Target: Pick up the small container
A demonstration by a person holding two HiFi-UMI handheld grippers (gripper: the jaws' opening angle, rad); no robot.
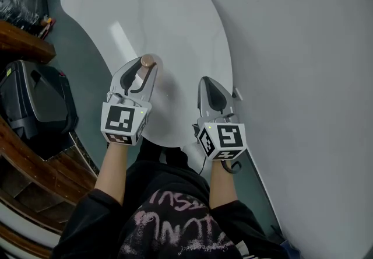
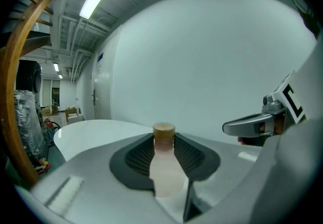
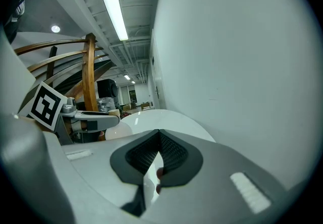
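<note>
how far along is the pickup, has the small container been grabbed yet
Grasp looks done: the left gripper is shut on the small container, its tan cap above the pads. In hand: the lift; I can't tell whether it has cleared the white table. The right gripper is shut and empty. Left: raising it clear.

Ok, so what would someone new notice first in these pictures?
First, the small bottle, pale pink with a tan cap, clamped in the jaws of the left gripper over the white table. Next, the right gripper beside it, jaws shut on nothing, near the table's right edge.
</note>
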